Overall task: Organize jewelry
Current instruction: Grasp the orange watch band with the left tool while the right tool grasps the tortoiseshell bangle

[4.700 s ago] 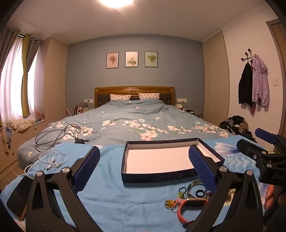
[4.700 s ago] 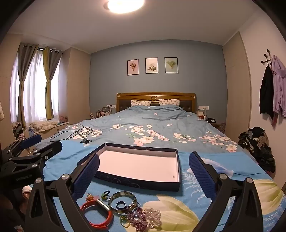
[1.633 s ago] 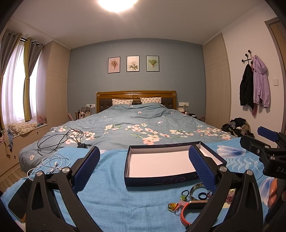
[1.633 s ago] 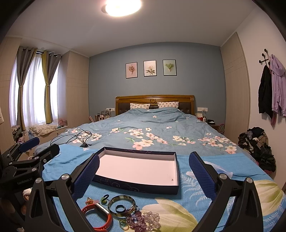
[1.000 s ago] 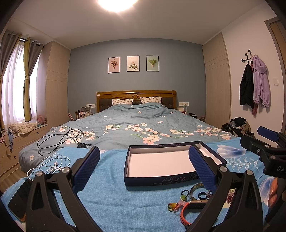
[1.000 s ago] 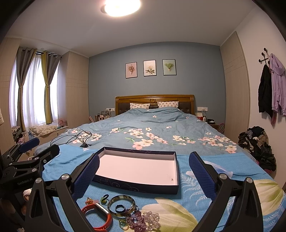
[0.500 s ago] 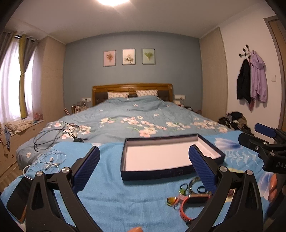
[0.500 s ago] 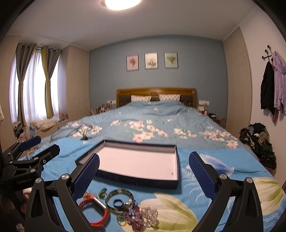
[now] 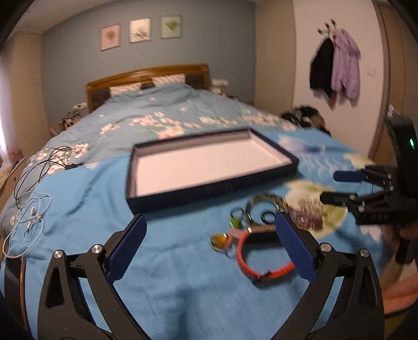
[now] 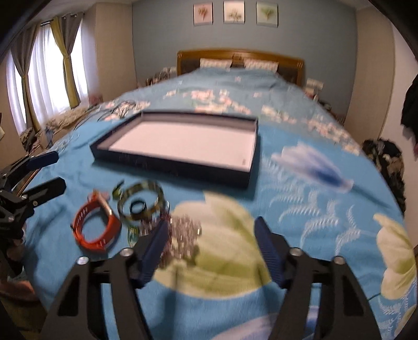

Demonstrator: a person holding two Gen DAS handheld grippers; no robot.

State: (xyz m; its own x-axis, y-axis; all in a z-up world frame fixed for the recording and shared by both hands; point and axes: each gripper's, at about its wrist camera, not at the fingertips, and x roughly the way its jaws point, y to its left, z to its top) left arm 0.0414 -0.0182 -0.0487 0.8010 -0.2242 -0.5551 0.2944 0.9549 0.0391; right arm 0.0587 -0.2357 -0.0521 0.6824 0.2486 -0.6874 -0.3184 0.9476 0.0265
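Clearly the right tool (image 10: 210,242), jaws just narrowing on nothing, and the wide-open left tool (image 9: 209,247) drop fast toward jewelry (image 10: 142,206) heaped before the empty box (image 10: 180,142), risking scattered beads (image 10: 186,232).

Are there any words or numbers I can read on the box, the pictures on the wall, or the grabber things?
None can be read.
Navy box: faint marks on its front wall, too blurred.
Three wall pictures: plants only, no words.
Left gripper and right gripper: no lettering shows.
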